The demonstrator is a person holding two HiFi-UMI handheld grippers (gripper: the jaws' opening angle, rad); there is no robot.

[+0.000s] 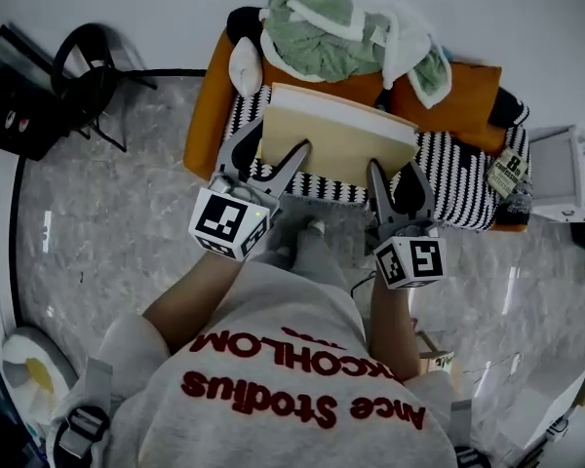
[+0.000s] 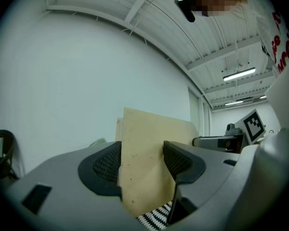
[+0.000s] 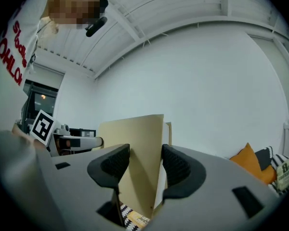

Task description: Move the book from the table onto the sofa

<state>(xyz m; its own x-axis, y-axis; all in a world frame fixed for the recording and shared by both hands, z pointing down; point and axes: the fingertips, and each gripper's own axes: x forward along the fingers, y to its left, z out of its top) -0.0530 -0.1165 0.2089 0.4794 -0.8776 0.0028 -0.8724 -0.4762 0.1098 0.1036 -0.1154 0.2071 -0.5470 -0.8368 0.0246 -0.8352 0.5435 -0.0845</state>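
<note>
While you stand over the sofa [image 1: 203,105], the book [image 1: 343,136] sits in the upper middle of the head view, lying flat above the black-and-white striped blanket [image 1: 463,178] that covers the seat. Whether it already rests on that blanket or hangs just over it cannot be told.

You have it by its near edge with both tools. Your left claw [image 1: 273,156] is pinching the book at its lower left corner. In the left gripper view that claw [image 2: 142,163] has both ribbed pads pressed against the tan cover [image 2: 149,148], one on each face, with a strip of the striped blanket showing below. Your right claw [image 1: 395,178] is pinching the book at its lower right corner. In the right gripper view this claw [image 3: 145,168] is closed on the same tan cover [image 3: 137,148], and the white page edges show against the right-hand pad.

Behind the book, at the top of the head view, a crumpled green blanket [image 1: 317,27] is heaped on the sofa back, with an orange cushion [image 1: 465,105] to its right. A black chair [image 1: 88,76] stands on the marbled floor [image 1: 107,213] in the upper left. Your grey sweatshirt [image 1: 273,378] fills the bottom of the frame.
</note>
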